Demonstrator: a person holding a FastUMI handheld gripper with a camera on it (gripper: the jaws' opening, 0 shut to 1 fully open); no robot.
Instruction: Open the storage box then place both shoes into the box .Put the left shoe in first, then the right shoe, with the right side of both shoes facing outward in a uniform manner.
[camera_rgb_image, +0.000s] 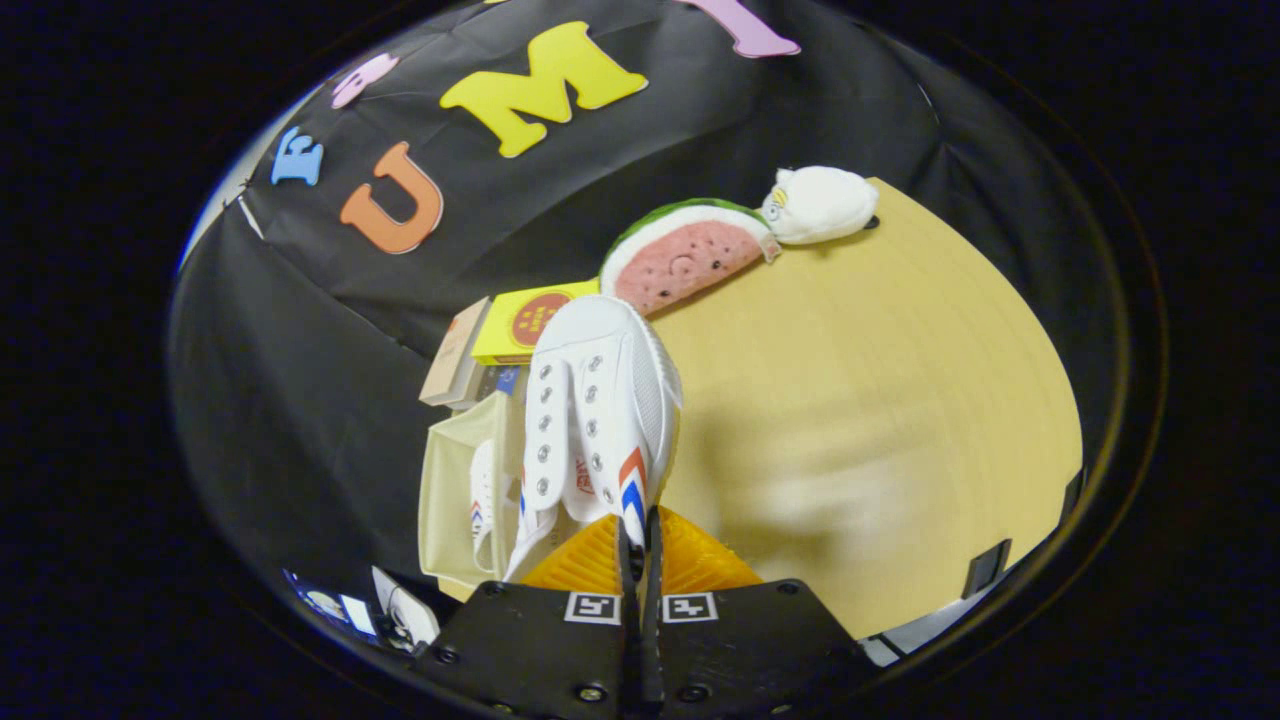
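Gripper view shows the gripper (641, 545) clenched on the side wall of a white canvas lace-up shoe with red and blue stripes (600, 410), held just ahead of the fingers above the open beige storage box (450, 500), where a second white shoe (483, 500) lies, with a watermelon-slice plush (685, 258) beyond on the wooden table (880, 420).

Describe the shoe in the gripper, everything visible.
The held shoe is a white canvas-look sneaker with metal eyelets in two rows, no laces visible, a ribbed white rubber toe rim, and red and blue chevron stripes on its side near the heel. It is lifted off the table, toe pointing away from the gripper, whose fingers are closed on its heel end. It hangs beside the open beige storage box, where another white shoe already sits.
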